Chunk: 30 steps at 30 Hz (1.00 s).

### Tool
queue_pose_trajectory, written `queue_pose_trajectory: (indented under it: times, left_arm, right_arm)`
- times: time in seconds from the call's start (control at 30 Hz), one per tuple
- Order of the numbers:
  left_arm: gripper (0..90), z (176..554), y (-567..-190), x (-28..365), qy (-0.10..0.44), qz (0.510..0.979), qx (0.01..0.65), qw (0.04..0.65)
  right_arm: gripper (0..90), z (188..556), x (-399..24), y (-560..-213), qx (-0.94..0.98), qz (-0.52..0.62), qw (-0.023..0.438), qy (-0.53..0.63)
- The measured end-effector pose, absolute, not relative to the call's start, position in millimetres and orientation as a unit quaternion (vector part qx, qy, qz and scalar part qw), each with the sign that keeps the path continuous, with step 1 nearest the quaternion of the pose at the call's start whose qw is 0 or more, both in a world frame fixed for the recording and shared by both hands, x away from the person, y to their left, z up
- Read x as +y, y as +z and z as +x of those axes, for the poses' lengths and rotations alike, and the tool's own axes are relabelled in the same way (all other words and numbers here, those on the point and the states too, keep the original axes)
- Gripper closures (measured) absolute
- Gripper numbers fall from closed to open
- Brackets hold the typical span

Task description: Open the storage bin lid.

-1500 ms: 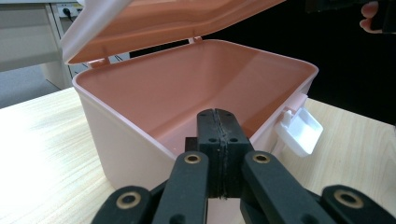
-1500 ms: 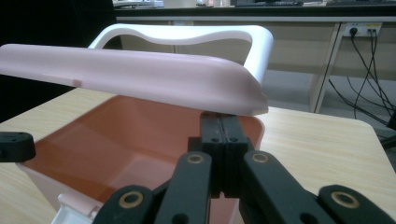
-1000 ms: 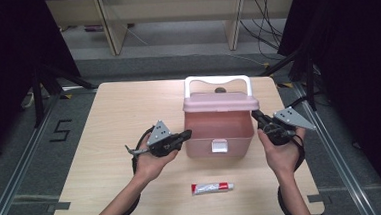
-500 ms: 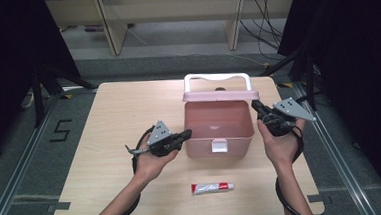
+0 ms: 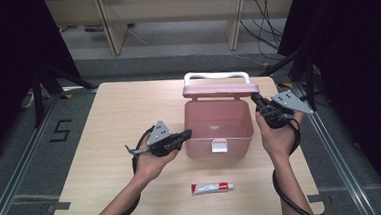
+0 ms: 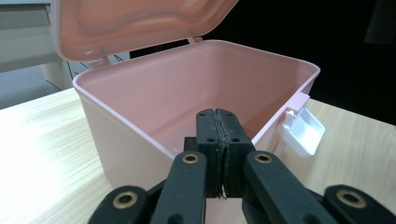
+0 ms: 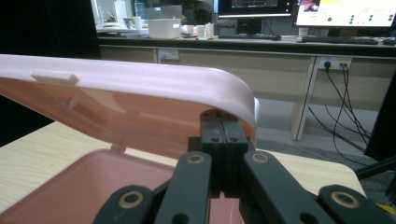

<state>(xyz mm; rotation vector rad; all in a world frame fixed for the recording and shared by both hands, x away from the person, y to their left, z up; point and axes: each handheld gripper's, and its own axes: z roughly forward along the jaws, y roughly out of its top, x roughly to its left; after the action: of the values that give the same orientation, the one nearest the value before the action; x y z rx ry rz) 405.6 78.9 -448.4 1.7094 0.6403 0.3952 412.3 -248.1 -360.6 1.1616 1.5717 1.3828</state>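
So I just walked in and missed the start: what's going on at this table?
A person holds a gripper in each hand at a pink box on the table. The right gripper, jaws shut, is at the raised lid, at its right corner, seemingly pushing it open. The left gripper, also shut, sits at the box's left front edge. The box looks empty, its white latch hanging loose. A small tube lies untouched in front of the box.
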Motion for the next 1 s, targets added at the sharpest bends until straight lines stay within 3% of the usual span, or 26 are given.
queue_pose_trajectory:
  times: [1.0]
  left_arm:
    - [87.8, 407, -449, 79, 0.170, 0.736, 0.276, 0.594]
  right_arm:
    - [90.0, 443, -240, -353, 0.597, 0.459, 0.384, 0.534]
